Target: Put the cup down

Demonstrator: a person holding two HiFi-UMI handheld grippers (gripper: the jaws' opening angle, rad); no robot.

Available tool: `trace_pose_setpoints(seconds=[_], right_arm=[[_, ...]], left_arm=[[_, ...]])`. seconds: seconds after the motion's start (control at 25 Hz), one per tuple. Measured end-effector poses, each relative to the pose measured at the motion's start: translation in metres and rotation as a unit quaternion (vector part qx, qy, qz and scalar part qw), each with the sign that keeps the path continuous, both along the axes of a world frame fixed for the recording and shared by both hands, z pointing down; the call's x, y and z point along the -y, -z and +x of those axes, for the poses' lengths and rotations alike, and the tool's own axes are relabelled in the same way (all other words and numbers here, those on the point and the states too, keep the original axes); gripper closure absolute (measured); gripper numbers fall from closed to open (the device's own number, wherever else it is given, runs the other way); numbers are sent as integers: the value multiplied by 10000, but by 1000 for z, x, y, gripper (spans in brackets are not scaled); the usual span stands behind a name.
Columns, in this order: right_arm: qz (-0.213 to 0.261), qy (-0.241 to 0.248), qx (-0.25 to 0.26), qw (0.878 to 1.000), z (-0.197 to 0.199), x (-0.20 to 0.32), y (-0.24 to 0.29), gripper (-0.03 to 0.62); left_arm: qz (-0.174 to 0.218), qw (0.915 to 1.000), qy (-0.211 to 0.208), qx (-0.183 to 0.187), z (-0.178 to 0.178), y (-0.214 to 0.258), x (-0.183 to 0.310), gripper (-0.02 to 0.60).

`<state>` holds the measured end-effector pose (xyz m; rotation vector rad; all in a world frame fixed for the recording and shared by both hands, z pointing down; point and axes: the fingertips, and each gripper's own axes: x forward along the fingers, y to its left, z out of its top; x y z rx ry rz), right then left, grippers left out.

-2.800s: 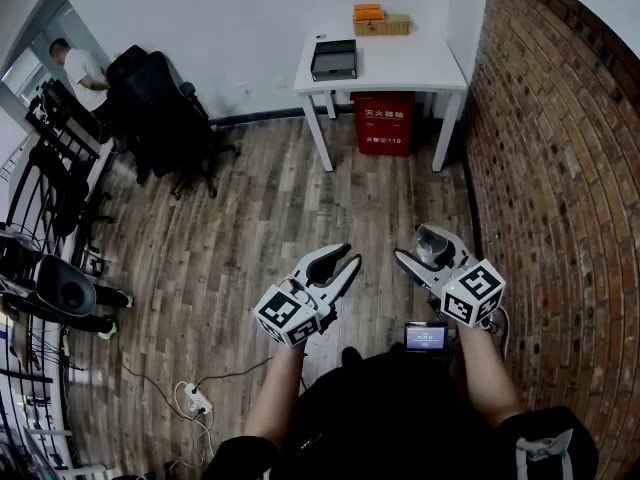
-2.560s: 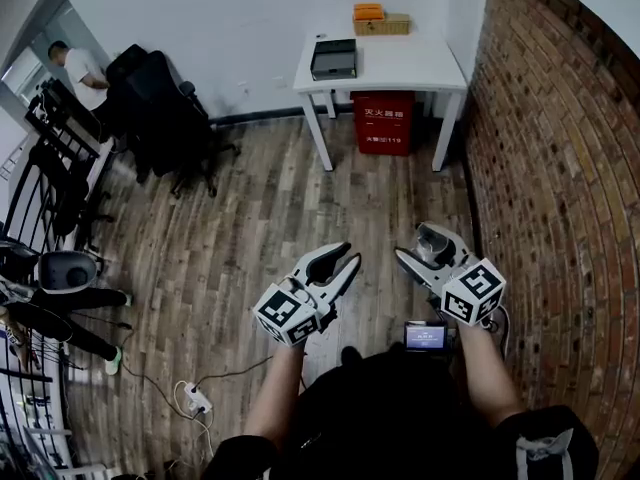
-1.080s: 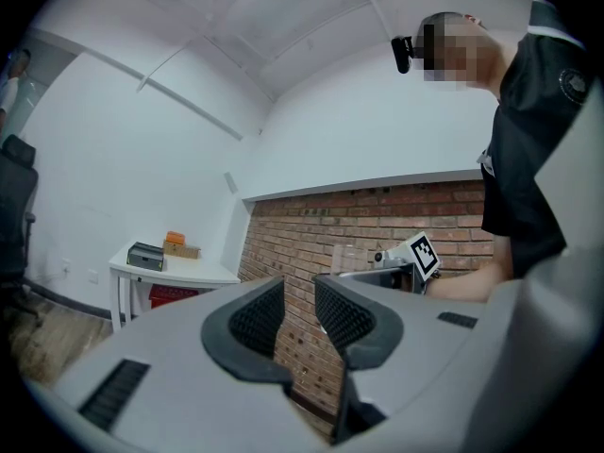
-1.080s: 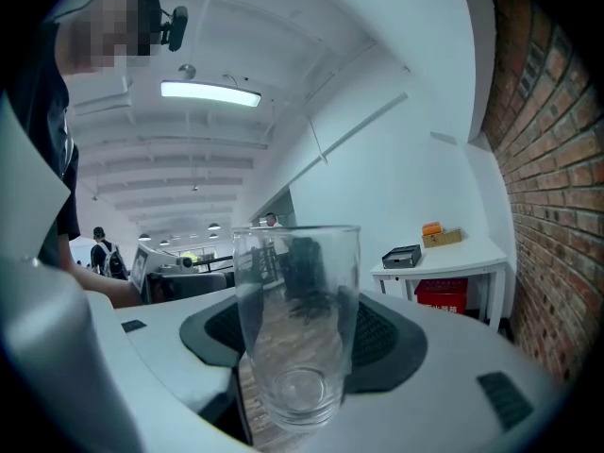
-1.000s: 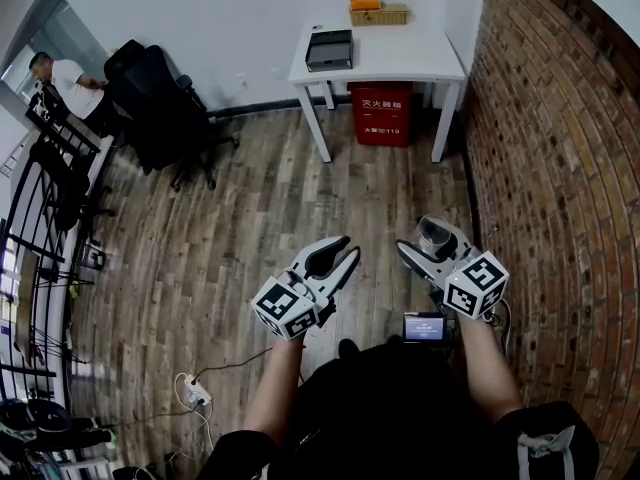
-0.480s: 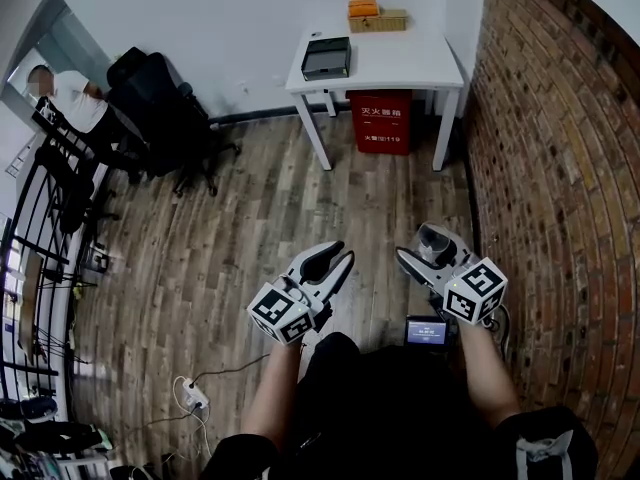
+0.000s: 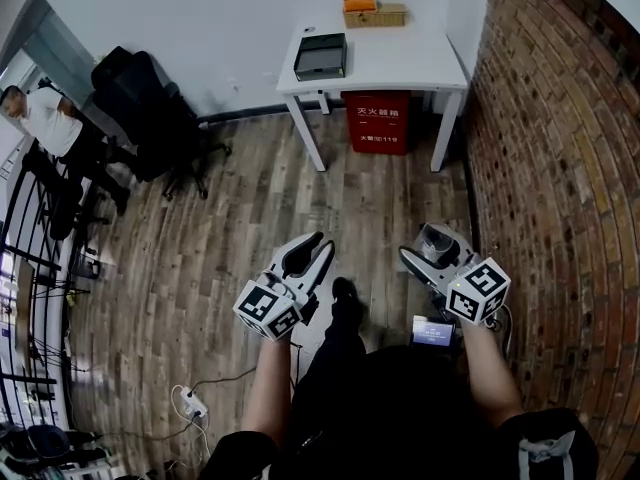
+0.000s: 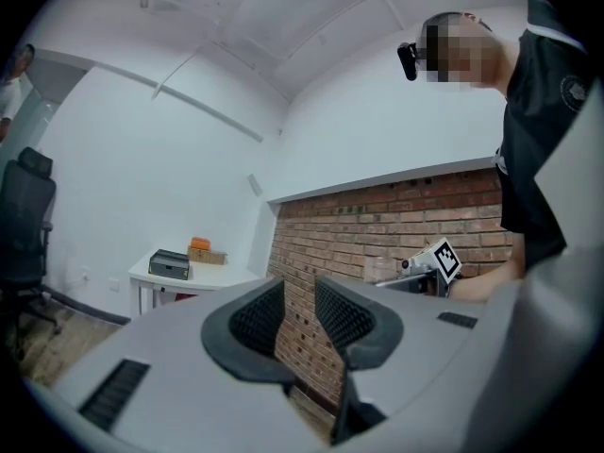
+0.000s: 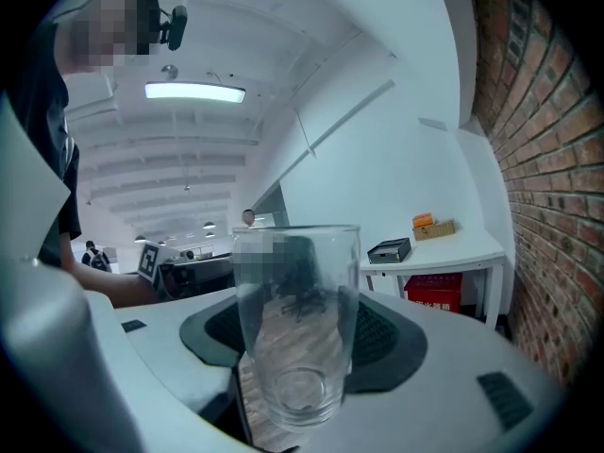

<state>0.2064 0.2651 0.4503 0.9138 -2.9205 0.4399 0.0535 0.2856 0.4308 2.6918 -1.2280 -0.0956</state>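
A clear, empty drinking glass [image 9: 298, 347] stands upright between the black pads of my right gripper [image 9: 300, 333], which is shut on it. In the head view the glass [image 7: 437, 238] shows in the right gripper [image 7: 430, 252] above the wooden floor, near the brick wall. My left gripper [image 7: 306, 256] hangs to its left, level with it; in the left gripper view [image 8: 298, 311] its pads stand a narrow gap apart with nothing between them. The white table [image 7: 410, 60] stands far ahead against the wall.
On the table sit a black box [image 7: 320, 56], an orange box [image 7: 359, 1] and a basket [image 7: 385, 15]; a red box [image 7: 378, 122] stands beneath. A brick wall [image 7: 560, 158] runs along the right. Black office chairs [image 7: 135, 103] and a person [image 7: 42, 120] are at the left.
The view has moved toward the table. My left gripper has shifted left and lower, and a foot now shows between the grippers. The person at the left has moved. The glass stays held.
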Motion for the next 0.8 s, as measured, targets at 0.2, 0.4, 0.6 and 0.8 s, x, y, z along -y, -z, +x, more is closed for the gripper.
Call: trace_pose_setpoints(seconds=[0.2,0.4,0.6,0.8], right_arm=[[-20,-189,-57,9998,-29,66,-4,312],[-38,-418,-68,9991,-68,144,8,312],[-13,-561,-80,9984,-111,206,17,312],[-95,-586,-172,9981,-135,246,12,312]], left_arm=[[-14,10000,-73,-35,-37,-7,73,487],[-30,9995,-330,-3,-75,-2,151,486],[-57,9989,-471,-19,-119,-2,214,486],[-107,9987,-489,-49,-145,-9,255,487]])
